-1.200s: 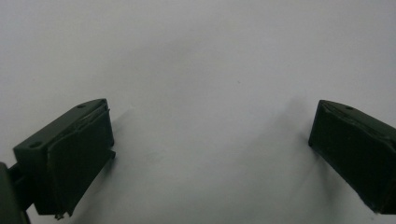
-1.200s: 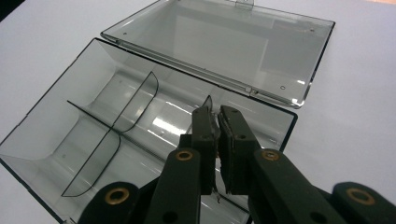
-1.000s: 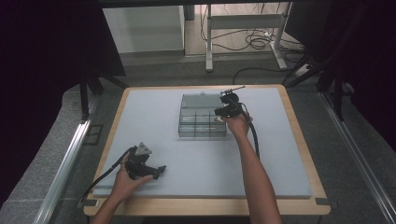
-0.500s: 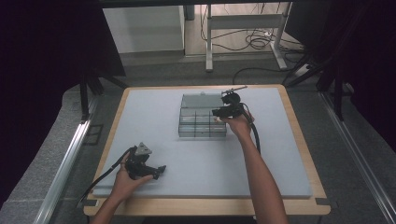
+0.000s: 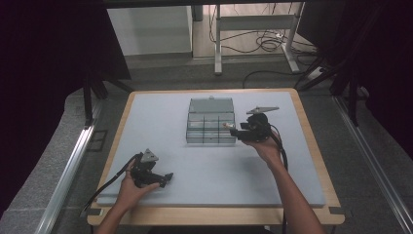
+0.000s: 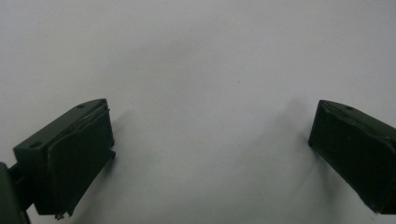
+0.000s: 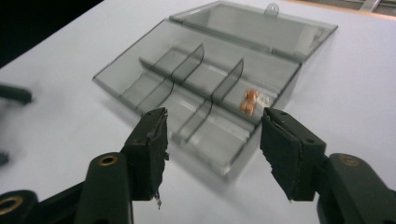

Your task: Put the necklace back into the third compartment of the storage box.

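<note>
No brand, label or writing could be read on anything in view. Nearest the person, the left claw (image 5: 168,177) rested released on the pale surface (image 5: 160,122) by its front edge, its jaws spread wide over bare surface in the left gripper view, with open room all around it. Farther in, the right claw (image 5: 233,130) hovered released just beside the right edge of the clear compartment box (image 5: 210,127), its jaws apart and empty in the right gripper view. A small orange piece (image 7: 250,101) lay in a compartment on that side of the box. The lid (image 7: 254,28) lay folded open behind, flat on the surface. The wooden rim (image 5: 311,141) of the surface stood well apart from the box on every side.
</note>
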`<state>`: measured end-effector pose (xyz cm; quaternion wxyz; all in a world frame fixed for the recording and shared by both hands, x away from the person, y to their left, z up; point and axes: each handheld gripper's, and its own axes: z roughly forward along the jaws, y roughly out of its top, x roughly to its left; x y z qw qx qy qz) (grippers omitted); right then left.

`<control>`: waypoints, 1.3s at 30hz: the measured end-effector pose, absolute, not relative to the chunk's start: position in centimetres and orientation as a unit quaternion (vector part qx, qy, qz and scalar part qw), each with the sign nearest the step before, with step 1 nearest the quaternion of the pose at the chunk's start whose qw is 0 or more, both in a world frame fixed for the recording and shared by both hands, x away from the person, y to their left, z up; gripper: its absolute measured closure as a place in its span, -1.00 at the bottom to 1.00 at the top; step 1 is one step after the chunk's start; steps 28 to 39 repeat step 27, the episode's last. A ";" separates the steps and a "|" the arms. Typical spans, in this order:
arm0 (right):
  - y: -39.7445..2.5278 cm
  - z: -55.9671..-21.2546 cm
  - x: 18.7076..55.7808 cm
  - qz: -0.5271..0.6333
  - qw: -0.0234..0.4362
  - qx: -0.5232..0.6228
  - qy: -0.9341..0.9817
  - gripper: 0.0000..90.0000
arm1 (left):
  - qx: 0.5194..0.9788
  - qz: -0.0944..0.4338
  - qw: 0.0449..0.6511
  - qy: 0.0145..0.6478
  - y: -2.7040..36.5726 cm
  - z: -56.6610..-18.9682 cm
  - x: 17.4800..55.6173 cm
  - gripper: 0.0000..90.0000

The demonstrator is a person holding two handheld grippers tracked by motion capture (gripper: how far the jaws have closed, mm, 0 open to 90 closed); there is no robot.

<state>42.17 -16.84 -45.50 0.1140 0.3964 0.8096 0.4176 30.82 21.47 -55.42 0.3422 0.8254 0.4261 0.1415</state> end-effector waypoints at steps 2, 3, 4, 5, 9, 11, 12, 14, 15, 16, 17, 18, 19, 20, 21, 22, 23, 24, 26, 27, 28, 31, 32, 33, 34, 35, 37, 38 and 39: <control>-17.8 -45.6 40.9 0.419 0.115 0.391 0.811 -0.15 | 0.825 0.142 0.342 0.426 21.5 -55.4 30.8 -1.00; -18.2 -45.7 40.3 0.420 0.115 0.390 0.811 -0.16 | 0.825 0.141 0.342 0.427 21.5 -55.4 30.8 -1.00; -18.5 -45.8 39.9 0.420 0.114 0.389 0.812 -0.16 | 0.825 0.141 0.342 0.426 21.5 -55.4 30.8 -1.00; -19.0 -46.0 39.4 0.422 0.113 0.388 0.812 -0.16 | 0.825 0.141 0.342 0.427 21.5 -55.4 30.8 -1.00; -20.7 -46.7 37.5 0.420 0.114 0.390 0.812 -0.17 | 0.825 0.141 0.342 0.427 21.5 -55.4 30.8 -1.00; -21.4 -47.2 36.8 0.418 0.111 0.393 0.811 -0.18 | 0.825 0.141 0.342 0.427 21.5 -55.4 30.8 -1.00; -21.7 -47.5 36.4 0.416 0.112 0.396 0.811 -0.19 | 0.825 0.141 0.342 0.427 21.5 -55.4 30.8 -1.00; -22.4 -48.1 35.8 0.415 0.112 0.402 0.809 -0.19 | 0.825 0.141 0.342 0.427 21.5 -55.4 30.8 -1.00; -22.6 -48.4 35.6 0.417 0.110 0.402 0.808 -0.19 | 0.825 0.141 0.342 0.427 21.5 -55.4 30.8 -1.00; -22.9 -48.7 35.3 0.416 0.108 0.404 0.807 -0.20 | 0.825 0.141 0.343 0.427 21.5 -55.4 30.8 -1.00; -23.0 -49.0 35.2 0.415 0.108 0.407 0.806 -0.20 | 0.825 0.141 0.342 0.427 21.5 -55.4 30.8 -1.00; -23.1 -49.2 35.2 0.408 0.107 0.408 0.810 -0.22 | 0.825 0.141 0.342 0.426 21.5 -55.4 30.8 -1.00; -23.2 -49.3 35.2 0.404 0.111 0.407 0.812 -0.23 | 0.825 0.142 0.342 0.426 21.5 -55.4 30.8 -1.00; -23.2 -49.3 35.1 0.404 0.112 0.409 0.810 -0.23 | 0.825 0.142 0.342 0.427 21.5 -55.4 30.8 -1.00; -23.3 -49.3 35.1 0.409 0.111 0.411 0.807 -0.23 | 0.825 0.142 0.342 0.426 21.5 -55.4 30.8 -1.00; -23.3 -49.2 35.1 0.412 0.110 0.413 0.805 -0.25 | 0.825 0.142 0.342 0.426 21.5 -55.4 30.8 -1.00; -23.4 -49.1 35.0 0.412 0.111 0.413 0.805 -0.26 | 0.825 0.142 0.342 0.426 21.5 -55.4 30.8 -1.00; -23.4 -49.1 35.0 0.414 0.116 0.412 0.803 -0.27 | 0.825 0.142 0.342 0.426 21.5 -55.4 30.8 -1.00; -23.5 -49.0 34.9 0.418 0.120 0.413 0.800 -0.30 | 0.825 0.142 0.342 0.426 21.5 -55.4 30.8 -1.00; -23.6 -49.1 35.0 0.416 0.123 0.414 0.800 -0.31 | 0.825 0.141 0.342 0.427 21.5 -55.4 30.8 -1.00; -23.6 -49.1 35.0 0.416 0.123 0.414 0.800 -0.31 | 0.825 0.141 0.342 0.427 21.5 -55.4 30.8 -1.00; -23.6 -49.1 35.0 0.416 0.123 0.414 0.800 -0.31 | 0.825 0.141 0.342 0.427 21.5 -55.4 30.8 -1.00; -23.6 -49.1 35.0 0.416 0.123 0.414 0.800 -0.31 | 0.825 0.141 0.342 0.427 21.5 -55.4 30.8 -1.00; -23.6 -49.1 35.0 0.416 0.123 0.414 0.800 -0.31 | 0.825 0.141 0.342 0.427 21.5 -55.4 30.8 -1.00; -23.6 -49.1 35.0 0.416 0.123 0.414 0.800 -0.31 | 0.825 0.141 0.342 0.427 21.5 -55.4 30.8 -1.00; -23.6 -49.1 35.0 0.416 0.123 0.414 0.800 -0.31 | 0.825 0.141 0.342 0.427 21.5 -55.4 30.8 -1.00; -23.6 -49.1 35.0 0.416 0.123 0.414 0.800 -0.31 | 0.825 0.141 0.342 0.427 21.5 -55.4 30.8 -1.00; -23.6 -49.1 35.0 0.416 0.123 0.414 0.800 -0.31 | 0.825 0.141 0.342 0.427 21.5 -55.4 30.8 -1.00; -23.6 -49.1 35.0 0.416 0.123 0.414 0.800 -0.31 | 0.825 0.141 0.342 0.427 21.5 -55.4 30.8 -1.00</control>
